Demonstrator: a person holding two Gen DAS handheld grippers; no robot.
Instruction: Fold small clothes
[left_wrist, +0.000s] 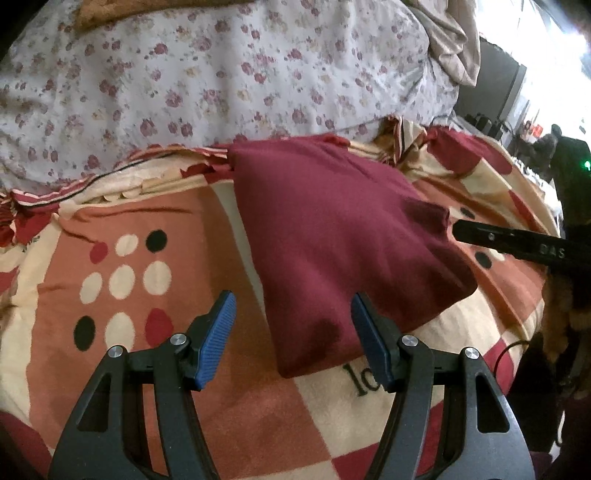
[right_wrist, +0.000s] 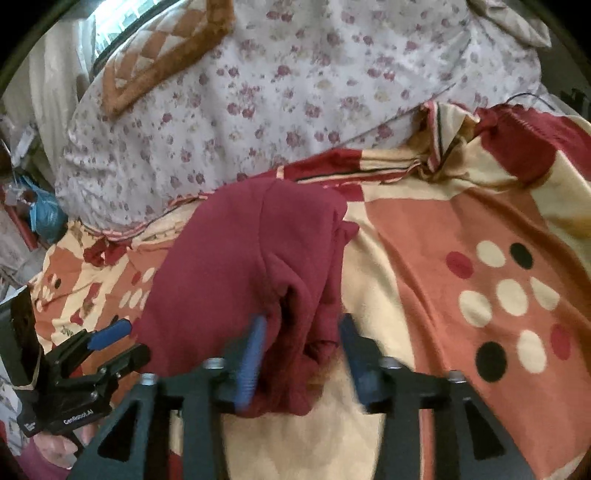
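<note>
Nearby, maroon garment (left_wrist: 332, 236) edge between right tongs (right_wrist: 299, 354)

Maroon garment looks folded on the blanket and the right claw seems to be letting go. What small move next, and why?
Probably draw the right claw straight back off the maroon garment. Its pads stand apart with the garment's near edge between them, not pinched, and a lifted ridge of cloth there could drag the fold open. The left claw is open with nothing held, over the garment's near corner, on the patterned blanket.
</note>
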